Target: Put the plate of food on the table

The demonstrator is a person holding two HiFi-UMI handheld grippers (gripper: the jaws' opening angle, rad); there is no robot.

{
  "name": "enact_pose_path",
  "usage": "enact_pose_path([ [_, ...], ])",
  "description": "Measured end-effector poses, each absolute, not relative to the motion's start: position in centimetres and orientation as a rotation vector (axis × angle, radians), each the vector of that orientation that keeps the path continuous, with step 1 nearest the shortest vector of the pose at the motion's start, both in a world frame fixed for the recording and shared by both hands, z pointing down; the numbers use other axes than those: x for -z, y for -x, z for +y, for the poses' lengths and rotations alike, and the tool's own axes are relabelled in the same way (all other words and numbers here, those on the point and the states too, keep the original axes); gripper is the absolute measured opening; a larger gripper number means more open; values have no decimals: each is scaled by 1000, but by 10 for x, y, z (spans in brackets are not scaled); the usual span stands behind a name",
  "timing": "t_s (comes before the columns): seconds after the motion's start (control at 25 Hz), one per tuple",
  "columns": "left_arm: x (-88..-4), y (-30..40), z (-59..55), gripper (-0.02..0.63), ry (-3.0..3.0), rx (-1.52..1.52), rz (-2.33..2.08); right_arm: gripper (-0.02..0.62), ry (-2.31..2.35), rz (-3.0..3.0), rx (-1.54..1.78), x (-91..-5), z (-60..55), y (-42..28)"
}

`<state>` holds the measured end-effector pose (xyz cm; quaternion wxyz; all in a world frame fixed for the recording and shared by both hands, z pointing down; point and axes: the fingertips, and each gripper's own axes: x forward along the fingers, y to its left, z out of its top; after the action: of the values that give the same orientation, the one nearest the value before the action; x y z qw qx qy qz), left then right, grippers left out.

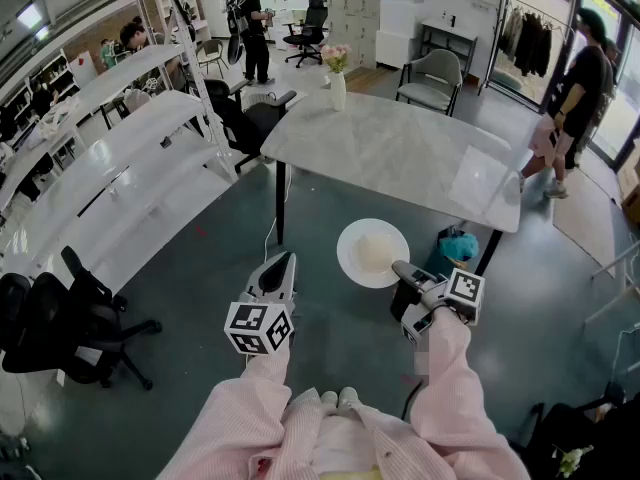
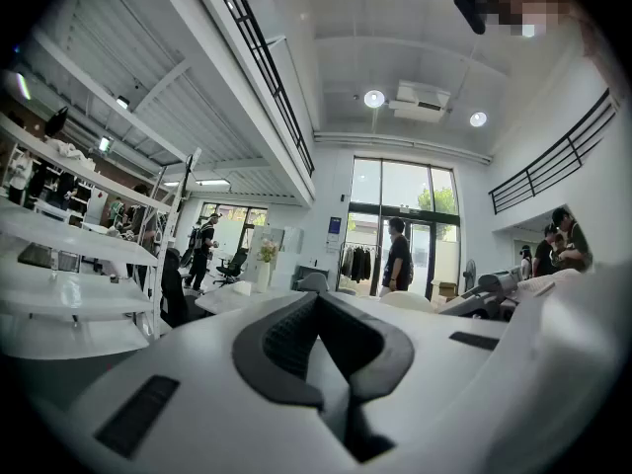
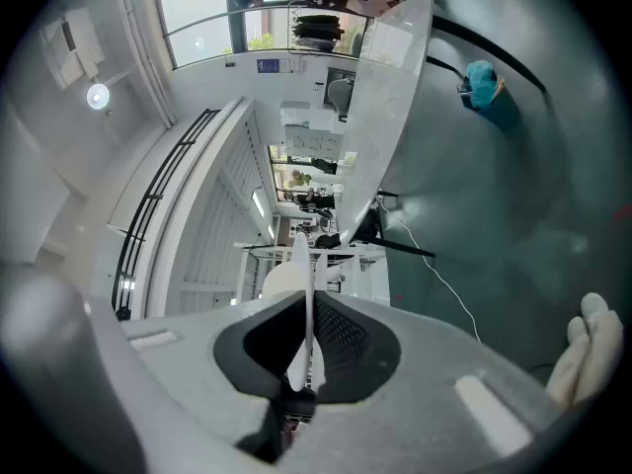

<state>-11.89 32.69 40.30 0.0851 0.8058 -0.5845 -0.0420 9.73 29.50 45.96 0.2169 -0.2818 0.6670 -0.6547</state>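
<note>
A round white plate (image 1: 372, 252) carrying a pale mound of food (image 1: 377, 250) hangs over the floor, just in front of the white marble table (image 1: 400, 148). My right gripper (image 1: 403, 270) is shut on the plate's near right rim. The right gripper view has the plate (image 3: 300, 294) edge-on between the jaws, and the table (image 3: 385, 97) runs ahead of it. My left gripper (image 1: 277, 268) is held left of the plate and apart from it. It is shut with nothing in it, and its pads (image 2: 286, 339) meet in the left gripper view.
A vase of flowers (image 1: 337, 73) stands at the table's far corner. A teal bag (image 1: 458, 248) lies by the table leg near the plate. Chairs (image 1: 432, 78) ring the far side, white shelving (image 1: 110, 158) fills the left, and a person (image 1: 580, 88) stands at the right.
</note>
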Motion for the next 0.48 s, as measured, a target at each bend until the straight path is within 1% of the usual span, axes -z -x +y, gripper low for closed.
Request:
enact_pose_path([
  [0.48, -400, 112, 326, -3, -2400, 126, -1758, 21, 786, 1861, 1818, -461, 292, -105],
])
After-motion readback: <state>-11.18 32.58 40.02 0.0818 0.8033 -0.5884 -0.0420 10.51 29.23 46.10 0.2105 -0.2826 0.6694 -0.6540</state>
